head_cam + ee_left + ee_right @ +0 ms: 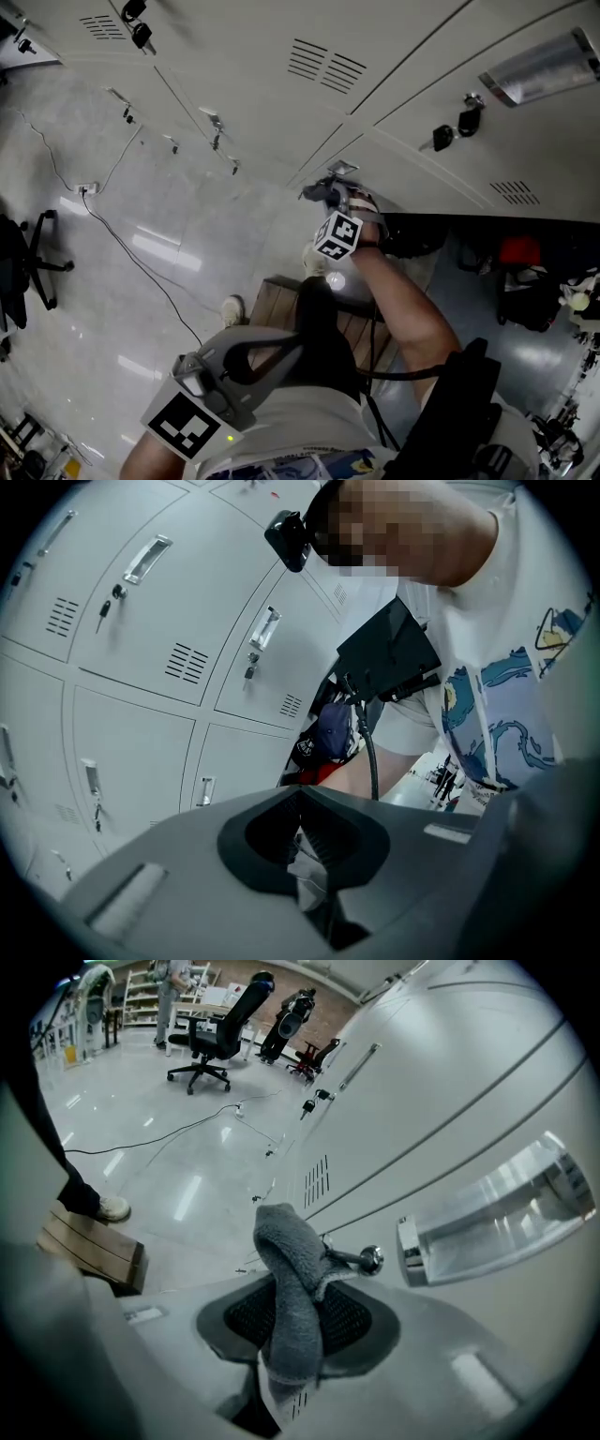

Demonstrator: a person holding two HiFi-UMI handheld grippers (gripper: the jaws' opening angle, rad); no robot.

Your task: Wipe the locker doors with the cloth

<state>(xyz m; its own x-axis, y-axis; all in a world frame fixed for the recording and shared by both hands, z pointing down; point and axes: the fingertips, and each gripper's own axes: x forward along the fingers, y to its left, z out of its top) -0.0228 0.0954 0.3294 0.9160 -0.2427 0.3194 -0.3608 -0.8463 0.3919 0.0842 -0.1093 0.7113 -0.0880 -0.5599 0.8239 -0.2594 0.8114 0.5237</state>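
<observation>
A grey cloth (292, 1302) is pinched in my right gripper (298, 1321), which is shut on it; its free end sticks up past the jaws. In the head view the right gripper (330, 195) holds the cloth (319, 192) against a pale grey locker door (403, 169), close to a recessed metal handle (497, 1208) and a key in its lock (364, 1260). My left gripper (267, 358) hangs low near the person's body, away from the lockers. In the left gripper view its jaws (302, 832) stand together with nothing held.
The locker bank (244, 66) runs across the top, with keys (452, 129) hanging from locks. One low locker (487, 253) is open, with dark and red items inside. A wooden step (279, 305) lies underfoot. A cable (122, 246) and an office chair (28, 258) are on the shiny floor.
</observation>
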